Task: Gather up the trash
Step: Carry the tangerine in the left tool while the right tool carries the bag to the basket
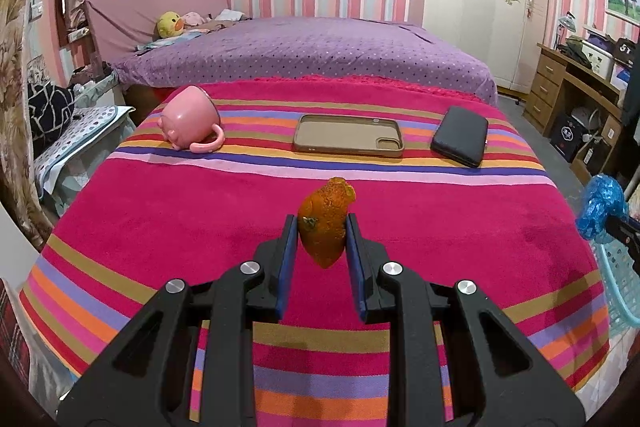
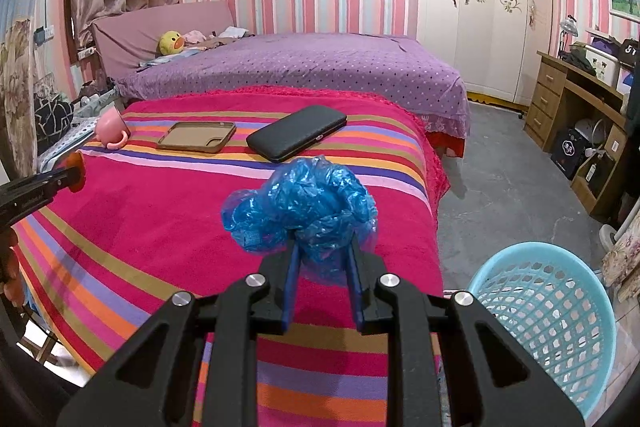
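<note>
My left gripper (image 1: 322, 227) is shut on a piece of orange peel (image 1: 326, 219) and holds it above the striped cloth of the table (image 1: 160, 211). My right gripper (image 2: 323, 247) is shut on a crumpled blue plastic bag (image 2: 304, 203), also held above the cloth. A light blue plastic basket (image 2: 560, 311) stands on the floor to the right of the table, below and right of the right gripper. The left wrist view shows the blue bag (image 1: 602, 207) and the basket rim (image 1: 616, 291) at its right edge. The peel (image 2: 76, 171) shows at the left edge of the right wrist view.
On the far part of the table lie a tipped pink mug (image 1: 192, 123), a tan phone case (image 1: 348, 135) and a black wallet (image 1: 460, 141). A purple bed (image 1: 304, 47) stands behind. A wooden desk (image 2: 580, 107) is at the right, across grey floor (image 2: 508, 179).
</note>
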